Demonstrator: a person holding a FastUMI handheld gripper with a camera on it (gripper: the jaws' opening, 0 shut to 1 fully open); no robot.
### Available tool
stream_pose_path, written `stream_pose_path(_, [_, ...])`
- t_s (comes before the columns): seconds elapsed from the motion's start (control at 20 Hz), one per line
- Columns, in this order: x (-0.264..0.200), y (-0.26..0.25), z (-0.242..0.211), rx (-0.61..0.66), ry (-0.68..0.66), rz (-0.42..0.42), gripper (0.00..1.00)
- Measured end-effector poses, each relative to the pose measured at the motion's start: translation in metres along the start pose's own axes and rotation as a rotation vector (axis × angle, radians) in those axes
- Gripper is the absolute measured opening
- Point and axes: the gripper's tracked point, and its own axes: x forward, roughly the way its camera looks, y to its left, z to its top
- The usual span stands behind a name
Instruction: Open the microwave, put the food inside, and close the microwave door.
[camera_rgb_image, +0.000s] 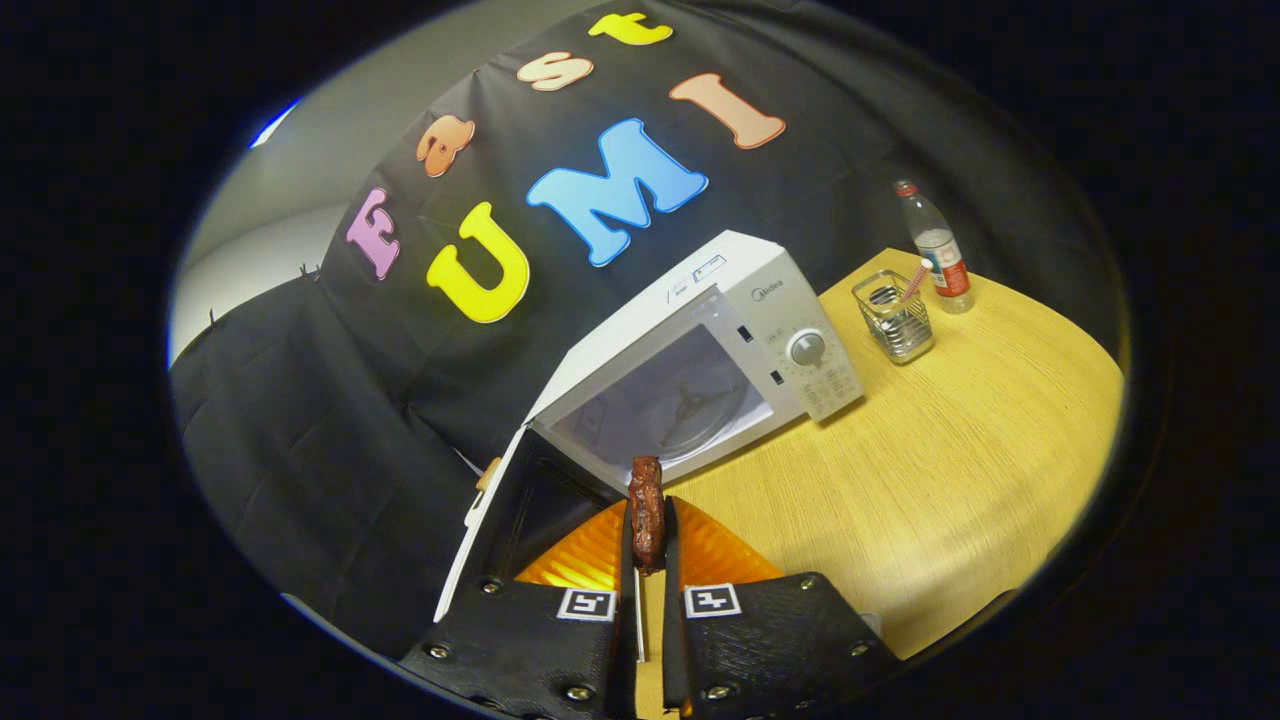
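Reddish-brown and glossy, the skewer of food (646, 510) stands upright at bottom centre of the frame, pinched between the two fingers of the claw (648, 530), which is closed on it with both fingers pressing its sides. Its thin stick (638, 625) runs down between the fingers. Just beyond it, at centre frame, the white microwave (700, 340) sits on the wooden desk (960, 470) with its door (490, 520) swung open toward lower left and the glass turntable (690, 405) showing in the cavity. Further right stand a glass holder (893, 316) and a plastic bottle (935, 248).

The opening is done; the food waits outside. The likely trouble is the tall skewer catching the cavity's top edge or the door on entry, or slipping in the narrow grip.
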Motion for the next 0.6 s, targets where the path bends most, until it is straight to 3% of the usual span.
stream_pose_path(0.6, [0.111, 0.014, 0.012, -0.029, -0.055, 0.009, 0.11])
